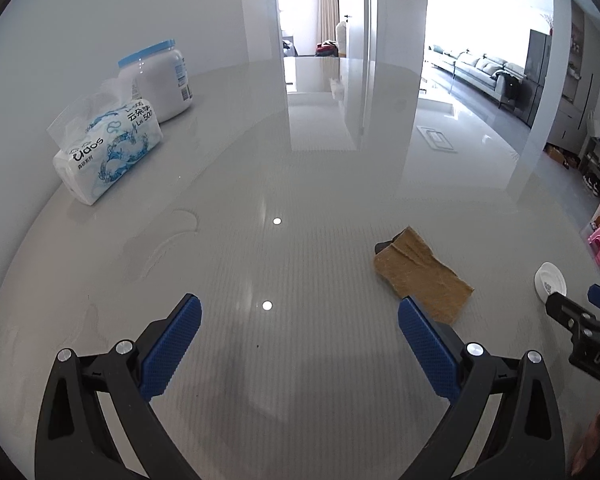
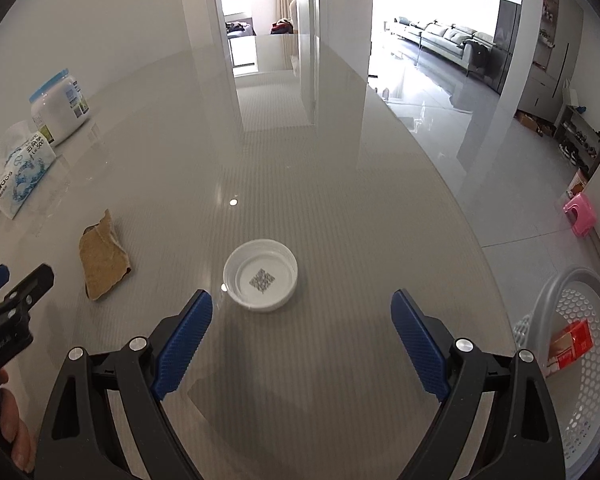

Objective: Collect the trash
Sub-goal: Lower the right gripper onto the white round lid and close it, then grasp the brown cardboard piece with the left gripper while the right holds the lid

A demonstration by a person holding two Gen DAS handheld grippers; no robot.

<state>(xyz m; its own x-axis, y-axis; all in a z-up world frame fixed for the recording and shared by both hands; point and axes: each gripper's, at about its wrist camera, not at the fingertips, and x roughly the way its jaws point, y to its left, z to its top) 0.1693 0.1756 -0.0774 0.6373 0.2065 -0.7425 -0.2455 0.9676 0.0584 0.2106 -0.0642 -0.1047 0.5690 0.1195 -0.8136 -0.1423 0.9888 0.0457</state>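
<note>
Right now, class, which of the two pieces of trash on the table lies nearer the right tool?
The white lid, lying open side up just ahead of the right tool. The brown paper scrap lies farther off, to its left.

Each gripper is built alike: the left gripper (image 1: 300, 306) and the right gripper (image 2: 302, 300) have black plastic arms with triangular cut-outs, round silver screw heads at the pivots, and blue fingers (image 1: 171, 350) with a fine dotted texture. Pale embossed lettering marks a black body at the right edge of the left wrist view.
</note>
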